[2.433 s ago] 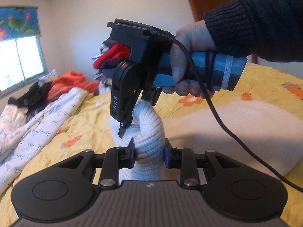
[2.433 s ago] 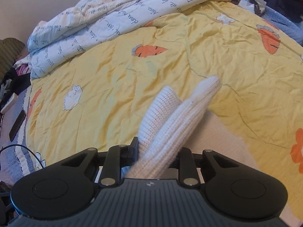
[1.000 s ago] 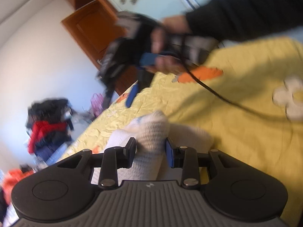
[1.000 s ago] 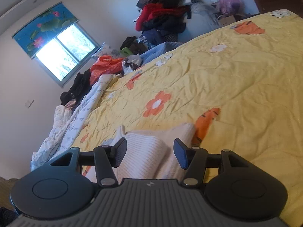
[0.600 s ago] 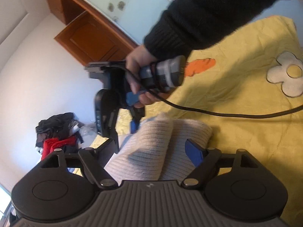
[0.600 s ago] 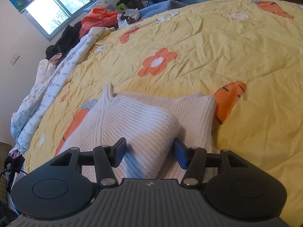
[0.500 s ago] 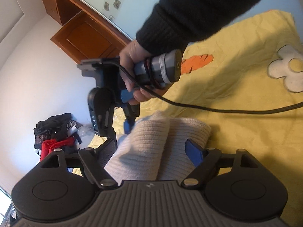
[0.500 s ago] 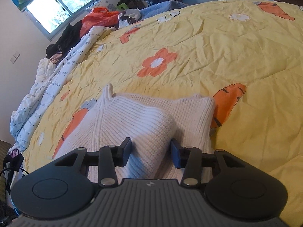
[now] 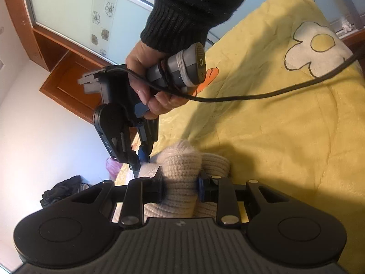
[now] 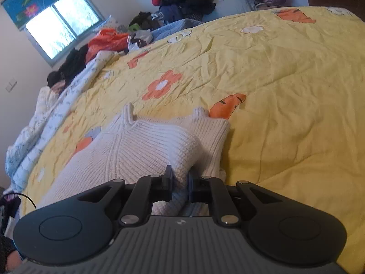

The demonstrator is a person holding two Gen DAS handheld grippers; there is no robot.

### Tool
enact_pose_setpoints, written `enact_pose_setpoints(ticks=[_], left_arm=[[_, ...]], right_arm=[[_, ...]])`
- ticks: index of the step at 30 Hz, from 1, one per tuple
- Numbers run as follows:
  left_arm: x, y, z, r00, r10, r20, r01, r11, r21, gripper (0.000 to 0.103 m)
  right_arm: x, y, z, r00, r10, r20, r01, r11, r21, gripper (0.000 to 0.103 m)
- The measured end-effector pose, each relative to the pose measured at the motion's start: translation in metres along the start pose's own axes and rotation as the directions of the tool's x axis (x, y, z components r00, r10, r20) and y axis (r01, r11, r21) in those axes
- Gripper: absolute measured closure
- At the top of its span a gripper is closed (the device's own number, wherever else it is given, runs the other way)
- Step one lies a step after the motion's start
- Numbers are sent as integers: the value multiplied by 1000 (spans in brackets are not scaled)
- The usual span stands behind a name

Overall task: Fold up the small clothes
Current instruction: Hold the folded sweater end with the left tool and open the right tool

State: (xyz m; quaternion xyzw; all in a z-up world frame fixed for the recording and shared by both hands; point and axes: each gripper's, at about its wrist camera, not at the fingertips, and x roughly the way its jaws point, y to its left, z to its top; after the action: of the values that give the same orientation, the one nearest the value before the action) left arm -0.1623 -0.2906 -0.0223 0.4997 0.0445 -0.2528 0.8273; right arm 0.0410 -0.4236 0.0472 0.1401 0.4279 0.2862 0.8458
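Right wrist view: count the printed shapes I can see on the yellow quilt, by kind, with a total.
On the yellow quilt:
Orange flowers: 2
Orange carrots: 3
White flowers: 3
Total: 8; smaller patches near the white sweater are too unclear to count.

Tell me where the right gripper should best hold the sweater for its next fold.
Probably where it already pinches: the raised, doubled ridge of the sweater at its near edge, approached low from the near side along the quilt. That hump stands proud, so the right gripper can close across it. The left gripper is shut on a similar bunched fold.
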Motion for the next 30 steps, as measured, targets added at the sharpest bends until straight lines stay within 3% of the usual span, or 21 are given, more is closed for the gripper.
enact_pose_setpoints(ticks=[5, 6, 8, 9, 11, 12, 13, 15, 16, 17, 18, 19, 21, 23, 25, 27, 28, 30], left_arm=[[-14, 23, -5, 1000, -16, 26, 19, 993, -115, 69], [-23, 30, -9, 999, -22, 39, 27, 990, -138, 65], [-42, 47, -18, 998, -24, 55, 35, 978, -208, 43], [-56, 54, -23, 998, -12, 63, 28, 968, -250, 26], [-83, 76, -44, 996, 7, 85, 24, 936, -352, 19], [-91, 89, -56, 997, -3, 73, 32, 914, -405, 19], [-95, 100, -69, 999, -7, 43, 26, 894, -448, 19], [-96, 122, -101, 998, 12, -60, -43, 844, -535, 19], [-92, 134, -118, 993, 4, -116, -72, 806, -588, 19], [-85, 148, -134, 986, -22, -167, -93, 755, -649, 19], [-78, 161, -150, 979, -67, -194, -96, 685, -722, 16], [-71, 177, -170, 977, -134, -166, -62, 568, -821, 7], [-58, 199, -207, 974, -213, -74, -12, 278, -961, 8], [-37, 211, -240, 963, -271, -9, -3, 23, -1000, 8], [-14, 213, -260, 950, -296, 94, 46, -167, -985, 8], [10, 207, -270, 919, -336, 206, 97, -314, -945, 8], [25, 202, -272, 905, -358, 230, 95, -357, -929, 9], [50, 193, -269, 886, -395, 242, 84, -378, -922, 11]], right_arm=[[2, -2, -7, 999, 22, 25, -24, 998, 62, 88], [3, -3, -7, 999, 23, 27, -25, 997, 66, 80], [1, -2, -10, 999, 19, 40, -22, 997, 72, 74], [0, -1, -11, 998, 25, 49, -29, 996, 79, 68], [-7, 3, -13, 997, 37, 73, -43, 995, 91, 55], [-15, 6, -14, 994, 43, 100, -53, 994, 100, 42], [-22, 7, -15, 990, 47, 129, -61, 993, 106, 28], [-35, 10, -20, 979, 35, 201, -55, 994, 95, 13], [-39, 9, -21, 976, 15, 216, -36, 995, 93, 7], [-39, 8, -22, 977, -3, 213, -18, 995, 97, 6], [-35, 4, -23, 981, -22, 194, 1, 994, 107, 6], [-31, -1, -24, 985, -38, 168, 17, 992, 124, 6], [-22, -8, -25, 989, -58, 135, 36, 987, 159, 6], [-14, -11, -29, 992, -54, 118, 34, 985, 168, 7], [-5, -14, -31, 995, -37, 90, 19, 980, 196, 6], [3, -12, -31, 998, -3, 62, -10, 978, 208, 7], [7, -9, -31, 999, 0, 47, -9, 978, 209, 7], [15, -1, -30, 999, 2, 35, -8, 984, 177, 7]])
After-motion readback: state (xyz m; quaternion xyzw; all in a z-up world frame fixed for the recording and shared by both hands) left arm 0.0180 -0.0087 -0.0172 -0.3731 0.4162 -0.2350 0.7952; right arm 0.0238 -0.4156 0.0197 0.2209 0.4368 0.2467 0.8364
